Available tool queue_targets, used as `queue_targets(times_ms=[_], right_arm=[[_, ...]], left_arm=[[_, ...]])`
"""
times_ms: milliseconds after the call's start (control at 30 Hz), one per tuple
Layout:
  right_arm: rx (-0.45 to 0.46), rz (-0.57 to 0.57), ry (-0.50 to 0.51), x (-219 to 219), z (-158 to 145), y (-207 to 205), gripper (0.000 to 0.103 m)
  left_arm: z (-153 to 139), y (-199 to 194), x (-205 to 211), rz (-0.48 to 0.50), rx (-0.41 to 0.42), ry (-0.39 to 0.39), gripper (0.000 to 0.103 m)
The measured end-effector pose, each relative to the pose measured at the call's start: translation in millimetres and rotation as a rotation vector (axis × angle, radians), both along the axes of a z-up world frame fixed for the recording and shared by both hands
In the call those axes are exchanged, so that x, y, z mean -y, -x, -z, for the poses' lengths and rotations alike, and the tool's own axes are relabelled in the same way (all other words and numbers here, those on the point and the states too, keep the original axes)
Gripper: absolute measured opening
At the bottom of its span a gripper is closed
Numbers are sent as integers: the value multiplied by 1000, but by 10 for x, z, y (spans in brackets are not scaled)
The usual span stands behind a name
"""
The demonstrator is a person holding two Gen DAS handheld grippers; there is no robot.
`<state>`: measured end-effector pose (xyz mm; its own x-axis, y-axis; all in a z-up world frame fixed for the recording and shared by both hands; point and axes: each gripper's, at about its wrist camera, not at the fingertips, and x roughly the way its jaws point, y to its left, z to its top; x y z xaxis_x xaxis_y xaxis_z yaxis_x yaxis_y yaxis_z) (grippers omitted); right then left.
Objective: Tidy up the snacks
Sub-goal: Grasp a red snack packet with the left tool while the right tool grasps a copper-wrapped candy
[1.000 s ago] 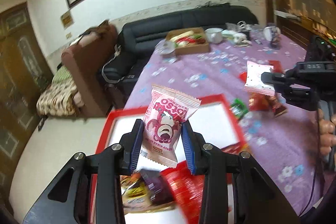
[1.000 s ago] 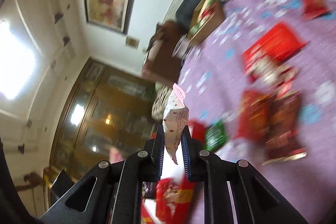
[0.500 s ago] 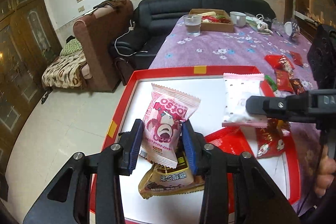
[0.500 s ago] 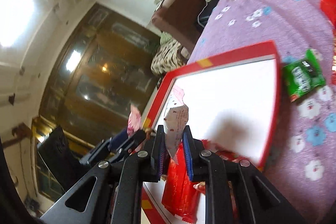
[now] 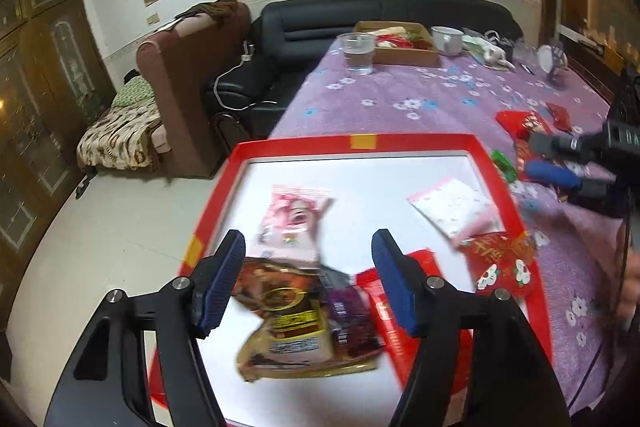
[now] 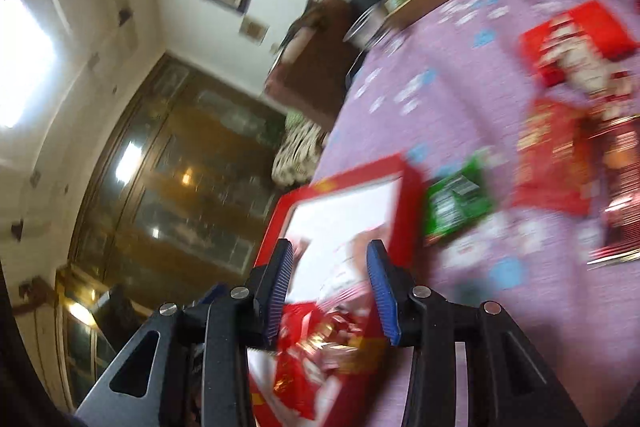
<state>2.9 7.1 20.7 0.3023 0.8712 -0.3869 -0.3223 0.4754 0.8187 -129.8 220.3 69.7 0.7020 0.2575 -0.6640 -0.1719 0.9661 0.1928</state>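
Note:
A red-rimmed tray [image 5: 416, 140] with a white floor lies at the near end of the purple table. My left gripper [image 5: 308, 283] is open and empty above it. Just beyond its fingers lies a pink Lotso snack pack [image 5: 294, 223], blurred. A white-and-pink pack [image 5: 456, 209] lies at the tray's right side. Brown, purple and red packs [image 5: 288, 323] lie at the near part of the tray. My right gripper [image 6: 332, 293] is open over the tray's right edge [image 6: 404, 211]; it also shows in the left wrist view [image 5: 556, 163]. The right wrist view is motion-blurred.
Loose snacks lie on the purple cloth right of the tray: a green pack [image 6: 456, 203] and red packs [image 6: 572, 43]. At the table's far end stand a glass [image 5: 360, 53], a cardboard box [image 5: 400, 43] and a mug [image 5: 448, 39]. Sofas stand beyond, floor to the left.
Both grippers have opened. The pink Lotso pack dropped from the left gripper into the tray, and the white-and-pink pack left the right gripper and lies in the tray. The right gripper has drawn back right.

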Motion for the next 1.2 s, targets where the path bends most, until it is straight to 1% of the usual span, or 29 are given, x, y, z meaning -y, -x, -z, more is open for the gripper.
queue_targets(times_ms=[133, 233, 367, 433, 500, 567, 633, 700, 767, 833, 867, 933, 967, 1000, 1100, 1167, 1200], right_arm=[[-15, 122, -35, 535, -5, -125, 41], [-14, 188, -20, 817, -22, -173, 41], [-21, 287, 64, 1151, 9, -232, 41], [-22, 330, 136, 1268, 40, -246, 41], [-14, 351, 207, 1297, 62, -245, 41], [-6, 338, 272, 1248, 96, -243, 41], [15, 316, 361, 1117, 97, -246, 41], [51, 292, 460, 983, 108, -210, 41], [108, 276, 545, 824, 96, -175, 41], [163, 265, 633, 693, 98, -158, 38], [185, 253, 680, 612, 94, -149, 39], [211, 223, 733, 503, 99, -130, 38], [220, 219, 760, 480, 99, -118, 32], [229, 217, 789, 456, 97, -117, 30], [245, 199, 808, 460, 93, -116, 26], [227, 267, 839, 557, 85, -155, 25], [193, 316, 812, 697, 91, -200, 25]], left_arm=[[5, -61, 168, 37, -13, -6, 65], [2, -92, 302, 72, -20, -10, 65], [-12, -129, 460, 111, -25, -17, 65], [-9, -142, 507, 121, -30, -15, 65], [0, -164, 548, 129, -38, -7, 65], [8, -187, 579, 132, -46, 1, 65], [0, -204, 618, 139, -47, 8, 65], [-14, -220, 673, 144, -45, 9, 65], [-28, -244, 741, 155, -45, 8, 65], [-60, -288, 851, 179, -44, 6, 65], [-83, -317, 921, 195, -42, 0, 65], [-124, -386, 1066, 228, -39, -23, 65], [-142, -436, 1147, 242, -44, -41, 65], [-154, -477, 1214, 252, -49, -50, 65], [-194, -667, 1391, 286, -70, -43, 68], [-178, -814, 1486, 298, -95, -21, 68], [-147, -910, 1541, 304, -115, -5, 68]])
